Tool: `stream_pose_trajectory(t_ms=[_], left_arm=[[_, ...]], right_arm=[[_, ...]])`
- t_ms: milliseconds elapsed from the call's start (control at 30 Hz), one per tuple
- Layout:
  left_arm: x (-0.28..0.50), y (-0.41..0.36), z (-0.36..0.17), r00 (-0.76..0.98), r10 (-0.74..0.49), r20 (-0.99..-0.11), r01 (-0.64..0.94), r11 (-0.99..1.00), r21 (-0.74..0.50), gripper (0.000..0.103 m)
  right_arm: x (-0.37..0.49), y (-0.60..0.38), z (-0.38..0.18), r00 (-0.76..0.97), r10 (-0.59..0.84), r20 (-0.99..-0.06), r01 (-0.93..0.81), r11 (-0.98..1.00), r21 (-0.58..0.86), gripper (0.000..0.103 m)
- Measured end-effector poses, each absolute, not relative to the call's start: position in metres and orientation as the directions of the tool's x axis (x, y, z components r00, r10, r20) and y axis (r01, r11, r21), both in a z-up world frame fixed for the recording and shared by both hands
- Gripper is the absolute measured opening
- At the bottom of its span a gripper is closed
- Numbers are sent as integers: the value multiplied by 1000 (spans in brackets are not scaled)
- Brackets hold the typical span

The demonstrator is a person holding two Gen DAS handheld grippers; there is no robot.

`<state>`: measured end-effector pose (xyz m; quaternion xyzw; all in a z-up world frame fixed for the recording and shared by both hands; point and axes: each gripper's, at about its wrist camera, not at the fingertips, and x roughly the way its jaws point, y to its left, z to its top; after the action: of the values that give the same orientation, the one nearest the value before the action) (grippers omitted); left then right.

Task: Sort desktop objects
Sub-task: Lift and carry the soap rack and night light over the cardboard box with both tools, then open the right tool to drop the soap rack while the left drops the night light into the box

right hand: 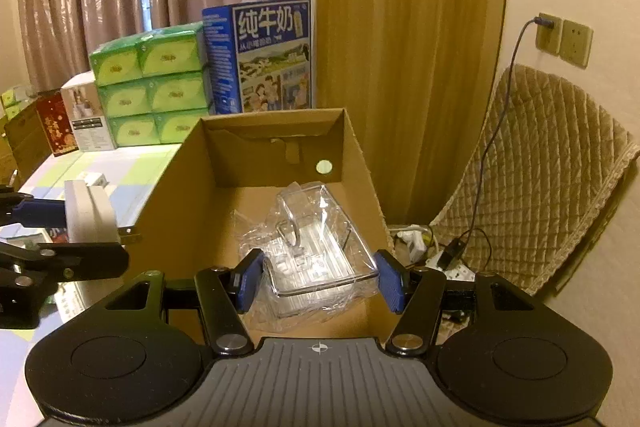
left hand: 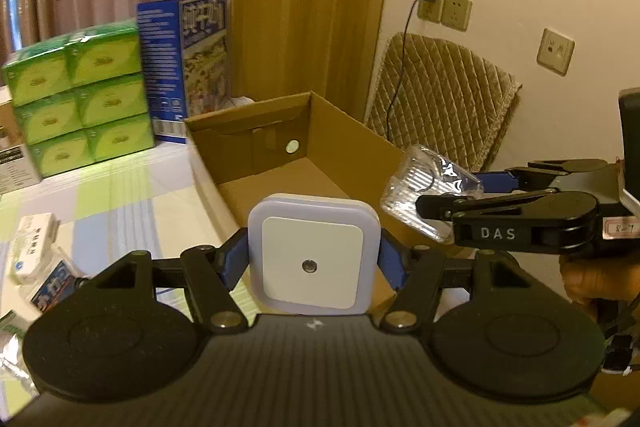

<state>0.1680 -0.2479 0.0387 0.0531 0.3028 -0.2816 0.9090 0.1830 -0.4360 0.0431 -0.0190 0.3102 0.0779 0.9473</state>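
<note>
Two items are in transit toward the open cardboard box point(right hand: 360, 155), one in each gripper. The left gripper point(left hand: 313, 259) has its jaws closed on a white square night light point(left hand: 313, 251), clamped by its two side edges with the sensor face toward the camera. In the right wrist view its plug prongs point toward the box wall. The right gripper point(right hand: 320, 279) has its jaws closed on a clear plastic case point(right hand: 316, 247) wrapped in crinkled film. The blue pads press on the case's two sides, and it hangs over the box interior.

The box stands on the tabletop point(left hand: 132, 195) with its floor bare. The night light sits above the near wall of the box, close to the rim and not yet clearly inside.

Recommended procedure for the drop:
- Carry each item fully past the rim before lowering, so that no corner catches on the cardboard.
- Lower each item close to the box floor before releasing. The clear case looks brittle and its film is slippery.
- Keep the two grippers apart, since they work side by side over the same opening.
- Place the items in separate parts of the floor, so that the heavier night light does not land on the case.

Small packets point(left hand: 36, 247) remain on the tabletop to the left.
</note>
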Motion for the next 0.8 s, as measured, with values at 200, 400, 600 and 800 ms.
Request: stream_pose_trajectory(t_ms=[200,400,600,800], left_arm=[[185,-265,24,631,-489,-602,558,825,-86,62],[192,-275,12,619,-493,-611,575,815,-75,68],[192,-269,11,631,-480,-610,569,820,-58,68],[185,-247,17,650,-470,-598,541,838,-71,68]], right_arm=[[196,-442,35,786,127,-606,-152,988,10,57],[201,-446,31,782,125,-611,-146,989,15,57],[201,-445,29,775,137,-617,-151,988,29,57],[202,-439,29,773,169,-612,-163,984,65,67]])
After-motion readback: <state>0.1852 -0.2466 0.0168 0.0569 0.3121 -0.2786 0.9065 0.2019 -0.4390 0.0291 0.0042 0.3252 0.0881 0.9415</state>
